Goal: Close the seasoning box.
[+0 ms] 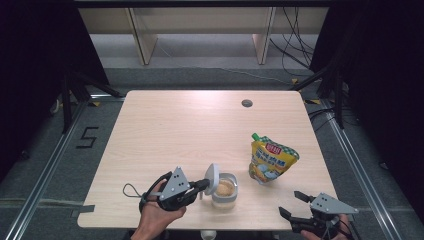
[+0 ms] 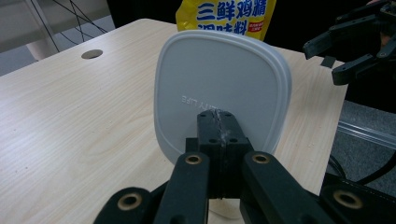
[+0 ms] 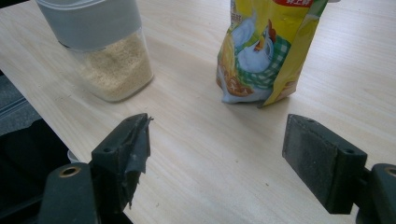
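Pale wood-grain table [image 1: 165, 130] on grey carpet, dark curtains at both sides, a cable hole [image 1: 246, 103] toward 12 o'clock.

Left gripper [image 1: 203, 184]: jaws pressed together, pinching the lower rim of a grey container lid [image 1: 212, 178]. Lid is held on edge, nearly upright, its flat face turned toward the gripper; in the left gripper view the lid [image 2: 219, 88] rises straight above the clamped jaws. Lid edge is seen just beside the clear seasoning container [image 1: 225, 189], on its 9 o'clock side; touching or apart cannot be told. Container stands open, yellowish granules visible inside, at about 3 o'clock from the left gripper.

Right gripper [image 1: 294, 205]: jaws spread, nothing between them, resting low at the table's 5 o'clock corner. Yellow seasoning pouch [image 1: 270, 160] stands upright at roughly 11 o'clock from it, well apart, and is judged nearer this hand than the left.
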